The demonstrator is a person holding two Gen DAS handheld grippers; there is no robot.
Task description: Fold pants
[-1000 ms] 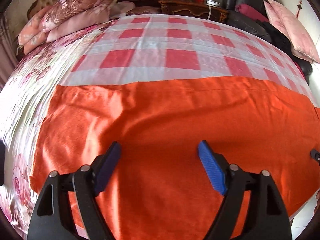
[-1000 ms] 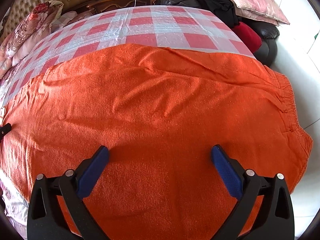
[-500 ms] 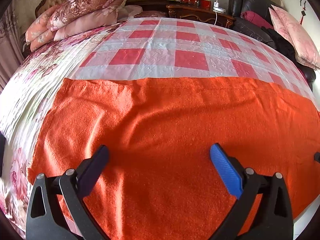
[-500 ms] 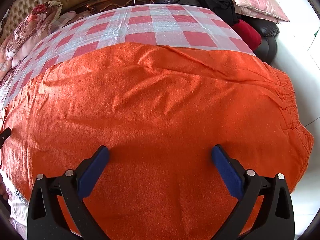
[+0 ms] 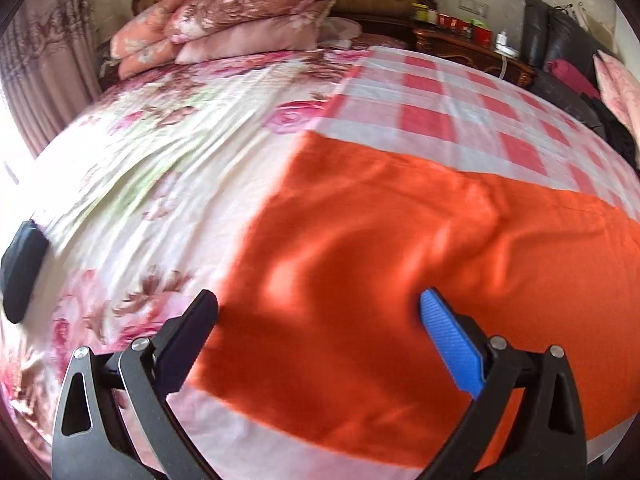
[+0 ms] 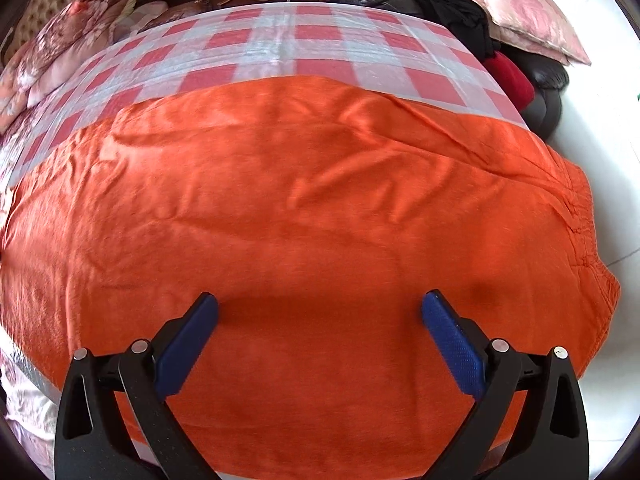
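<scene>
At the bottom of the left wrist view, the left gripper (image 5: 318, 308) hangs with its jaws spread wide and nothing between them, over the hem end of the orange pants (image 5: 400, 280), whose straight edge runs up the middle of the frame. At the bottom of the right wrist view, the right gripper (image 6: 320, 308) is likewise wide apart and empty, above the broad middle of the pants, with the gathered elastic waistband (image 6: 580, 232) at the right edge of the frame.

The pants lie flat across the bed, apparently laid leg on leg, though the layers cannot be told apart; only shallow wrinkles show. No crosswise fold is visible, so the task looks to be in its early part: the cloth is spread, and the folds from hem toward waistband are likely yet to be made.

Beyond the pants, the red-checked cloth (image 6: 280, 52) fills the upper middle, the floral bedsheet (image 5: 160, 168) the left, and stacked pillows (image 5: 240, 20) sit against the headboard at top.
</scene>
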